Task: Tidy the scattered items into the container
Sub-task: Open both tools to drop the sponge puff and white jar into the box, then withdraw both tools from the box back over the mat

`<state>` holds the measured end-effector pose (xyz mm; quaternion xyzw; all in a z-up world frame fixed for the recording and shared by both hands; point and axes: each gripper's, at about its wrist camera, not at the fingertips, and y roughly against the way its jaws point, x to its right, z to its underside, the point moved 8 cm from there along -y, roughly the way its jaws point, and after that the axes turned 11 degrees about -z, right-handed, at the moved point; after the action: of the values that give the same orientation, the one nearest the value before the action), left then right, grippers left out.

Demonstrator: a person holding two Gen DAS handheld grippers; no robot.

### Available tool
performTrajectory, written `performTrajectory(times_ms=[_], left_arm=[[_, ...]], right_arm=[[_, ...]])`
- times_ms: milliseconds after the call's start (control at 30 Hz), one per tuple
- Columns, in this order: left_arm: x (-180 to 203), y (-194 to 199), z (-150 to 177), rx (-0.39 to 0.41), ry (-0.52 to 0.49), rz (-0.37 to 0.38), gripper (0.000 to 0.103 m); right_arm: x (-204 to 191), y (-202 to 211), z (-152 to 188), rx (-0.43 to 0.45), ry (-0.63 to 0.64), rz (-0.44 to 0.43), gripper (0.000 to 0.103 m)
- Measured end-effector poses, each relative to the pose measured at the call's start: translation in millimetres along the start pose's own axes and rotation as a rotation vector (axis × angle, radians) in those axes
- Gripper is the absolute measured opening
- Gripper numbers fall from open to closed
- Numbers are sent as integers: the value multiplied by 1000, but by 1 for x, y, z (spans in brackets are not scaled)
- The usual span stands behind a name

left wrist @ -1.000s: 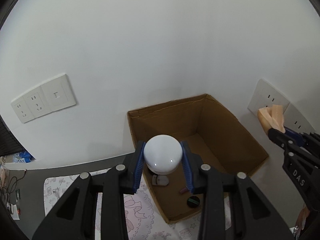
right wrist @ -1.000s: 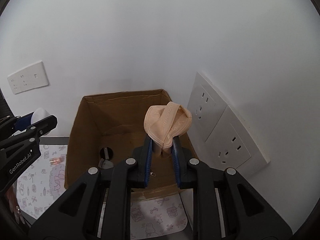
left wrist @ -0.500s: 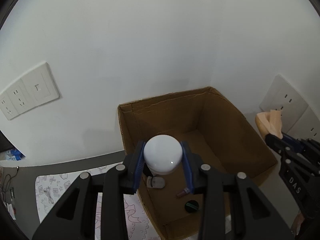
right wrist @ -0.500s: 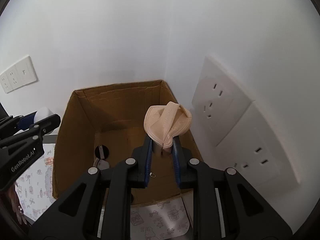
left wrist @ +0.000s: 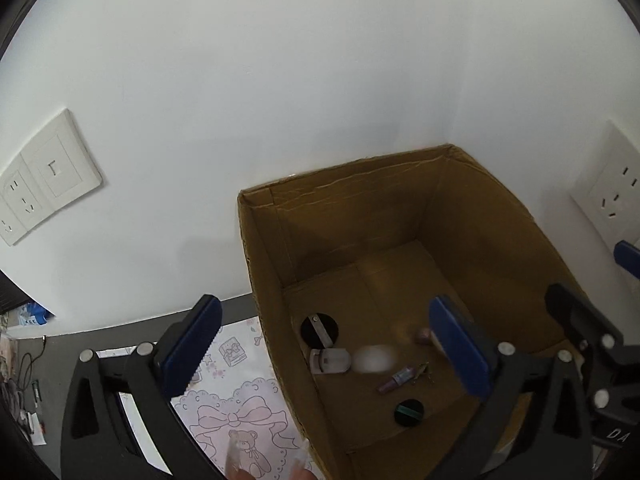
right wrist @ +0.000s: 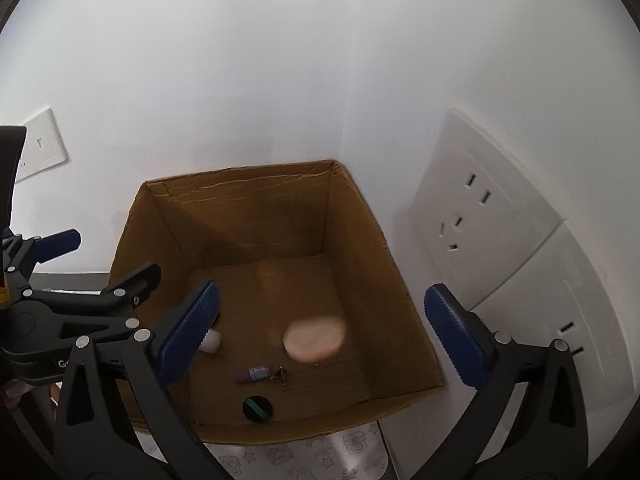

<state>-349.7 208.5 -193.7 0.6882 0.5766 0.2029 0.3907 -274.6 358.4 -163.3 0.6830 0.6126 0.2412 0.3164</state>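
An open cardboard box (left wrist: 492,208) stands in the wall corner; it also shows in the right wrist view (right wrist: 160,232). My left gripper (left wrist: 324,346) is open and empty above the box's left wall. A blurred white ball (left wrist: 374,359) is inside the box, next to a white cap (left wrist: 330,361). My right gripper (right wrist: 320,336) is open and empty above the box. A blurred peach cloth (right wrist: 314,338) is in the box below it. A small purple tube (right wrist: 252,374), a black round lid (right wrist: 257,408) and a gold clip (right wrist: 280,376) lie on the box floor.
White walls with socket plates (right wrist: 480,216) stand close behind and right of the box. Another socket plate (left wrist: 44,184) is on the left wall. A printed pink mat (left wrist: 236,412) lies left of the box. The left gripper shows in the right wrist view (right wrist: 60,304).
Both grippers have opened. The white ball has left the left gripper and the peach cloth has left the right gripper; both are now inside the box, blurred by motion.
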Motion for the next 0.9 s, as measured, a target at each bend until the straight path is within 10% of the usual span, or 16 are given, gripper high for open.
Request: performTrajectory(times_ms=[900], left_arm=[[-33, 26, 3, 31, 5, -89, 103]], right_arm=[[-18, -1, 5, -33, -12, -58, 103]])
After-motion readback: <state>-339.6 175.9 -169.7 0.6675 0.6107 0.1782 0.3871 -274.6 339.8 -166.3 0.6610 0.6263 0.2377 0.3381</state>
